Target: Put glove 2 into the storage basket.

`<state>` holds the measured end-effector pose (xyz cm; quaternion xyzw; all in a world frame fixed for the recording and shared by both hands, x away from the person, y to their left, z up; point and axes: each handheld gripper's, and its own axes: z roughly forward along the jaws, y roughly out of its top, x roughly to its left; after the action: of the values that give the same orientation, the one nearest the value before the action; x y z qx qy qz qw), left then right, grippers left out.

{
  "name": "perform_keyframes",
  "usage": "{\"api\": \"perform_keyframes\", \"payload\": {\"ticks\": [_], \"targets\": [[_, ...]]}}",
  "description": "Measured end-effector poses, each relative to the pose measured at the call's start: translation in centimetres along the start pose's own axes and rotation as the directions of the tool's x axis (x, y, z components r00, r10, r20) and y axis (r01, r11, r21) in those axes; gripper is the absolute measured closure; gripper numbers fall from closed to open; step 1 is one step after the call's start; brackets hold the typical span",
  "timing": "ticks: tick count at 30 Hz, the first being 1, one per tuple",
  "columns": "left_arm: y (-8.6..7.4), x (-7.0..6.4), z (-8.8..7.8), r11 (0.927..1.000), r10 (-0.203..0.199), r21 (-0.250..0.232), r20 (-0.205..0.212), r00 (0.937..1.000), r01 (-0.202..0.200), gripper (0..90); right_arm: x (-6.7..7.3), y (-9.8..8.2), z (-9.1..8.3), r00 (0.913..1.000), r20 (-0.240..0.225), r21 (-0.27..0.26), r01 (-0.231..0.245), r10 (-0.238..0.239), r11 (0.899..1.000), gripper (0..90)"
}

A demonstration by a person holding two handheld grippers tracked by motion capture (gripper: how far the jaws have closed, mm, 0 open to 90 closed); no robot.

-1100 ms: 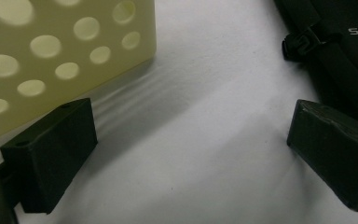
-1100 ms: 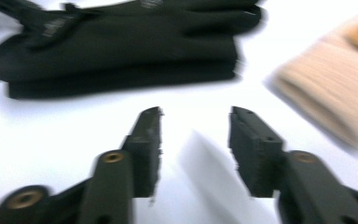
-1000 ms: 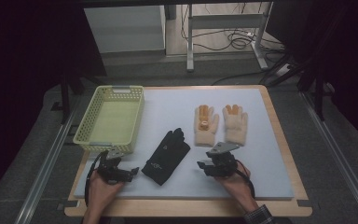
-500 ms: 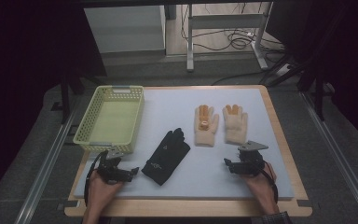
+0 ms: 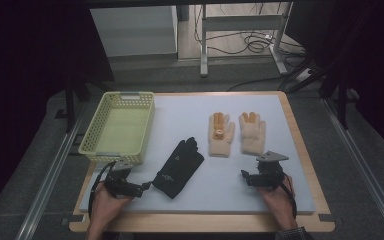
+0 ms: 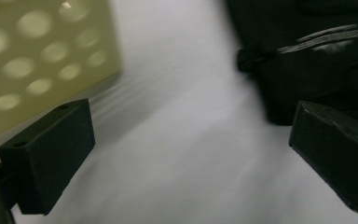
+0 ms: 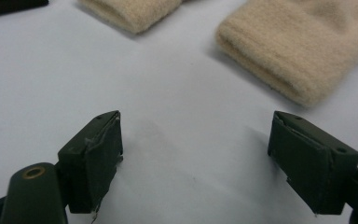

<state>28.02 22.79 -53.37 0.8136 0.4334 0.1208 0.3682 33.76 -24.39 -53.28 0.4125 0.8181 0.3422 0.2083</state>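
A black glove point(image 5: 179, 167) lies flat on the pale mat point(image 5: 230, 195), fingers pointing away. Two beige knit gloves lie side by side to its right, the left one point(image 5: 221, 134) with an orange patch, the right one point(image 5: 252, 132) beside it. My left gripper point(image 5: 146, 186) rests open on the mat, just left of the black glove's cuff point(image 6: 317, 60). My right gripper point(image 5: 245, 176) rests open below the beige gloves. Its view shows both cuffs ahead, the left cuff point(image 7: 130, 11) and the right cuff point(image 7: 298, 51), with bare mat between the jaws.
A pale yellow plastic basket point(image 5: 117, 127) stands at the mat's left rear, and its perforated wall point(image 6: 37, 56) is close to my left gripper. The wooden table edge point(image 5: 300, 145) frames the mat. Metal stands and cables lie on the floor beyond.
My right gripper has slid to the right along the front of the mat, from beside the black glove to below the beige gloves. The left gripper and the gloves have stayed put.
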Motion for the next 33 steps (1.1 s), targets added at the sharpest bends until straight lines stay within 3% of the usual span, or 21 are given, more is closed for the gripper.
{"api": "perform_keyframes", "payload": {"ticks": [10, 13, 19, 21, 22, 23, 24, 28, 31, 33], "targets": [[3.2, -3.1, 0.0, 0.9989, 0.046, -0.008, 0.088, 0.9951, -0.045, 0.0, 0.0, 0.0, 0.0, 1.0, 0.002, -0.001, 0.001, -0.001, 1.0, 17.4], [4.7, -4.4, 1.2, 0.9964, 0.082, 0.015, 0.084, 0.9931, -0.083, 0.0, 0.0, 0.0, 0.0, 1.0, 0.004, -0.002, 0.002, -0.002, 1.0, 17.4], [7.2, -6.3, 4.9, 0.9916, 0.11, 0.06, 0.079, 0.9908, -0.114, 0.0, 0.1, 0.0, 0.0, 1.0, 0.007, -0.004, 0.006, -0.006, 1.0, 17.4], [7.5, -6.6, 5.4, 0.9908, 0.111, 0.07, 0.066, 0.9916, -0.115, 0.0, 0.1, 0.0, 0.0, 1.0, 0.007, -0.004, 0.007, -0.007, 1.0, 17.4], [7.8, -6.9, 6.4, 0.9893, 0.108, 0.094, 0.037, 0.9934, -0.112, 0.0, 0.1, 0.0, 0.0, 1.0, 0.007, -0.004, 0.007, -0.007, 1.0, 17.3], [7.8, -6.9, 6.4, 0.9893, 0.108, 0.094, 0.037, 0.9934, -0.112, 0.0, 0.1, 0.0, 0.0, 1.0, 0.007, -0.004, 0.007, -0.007, 1.0, 17.3], [7.9, -7.0, 6.9, 0.9886, 0.106, 0.106, 0.009, 0.9943, -0.107, 0.0, 0.1, 0.0, 0.0, 1.0, 0.007, -0.004, 0.007, -0.007, 1.0, 17.3], [8.0, -6.3, 8.1, 0.9854, 0.101, 0.141, -0.032, 0.9944, -0.095, 0.0, 0.1, 0.0, -0.1, 0.9999, 0.009, -0.005, 0.009, -0.009, 1.0, 17.4], [7.7, -5.8, 8.7, 0.9829, 0.067, 0.172, 0.01, 0.9977, -0.067, 0.0, 0.1, 0.0, 0.0, 0.9999, 0.008, -0.005, 0.008, -0.008, 1.0, 17.4], [7.6, -6.1, 8.8, 0.982, 0.067, 0.175, 0.023, 0.9975, -0.07, 0.0, 0.1, 0.0, 0.0, 0.9999, 0.008, -0.005, 0.008, -0.008, 1.0, 17.4]]}}
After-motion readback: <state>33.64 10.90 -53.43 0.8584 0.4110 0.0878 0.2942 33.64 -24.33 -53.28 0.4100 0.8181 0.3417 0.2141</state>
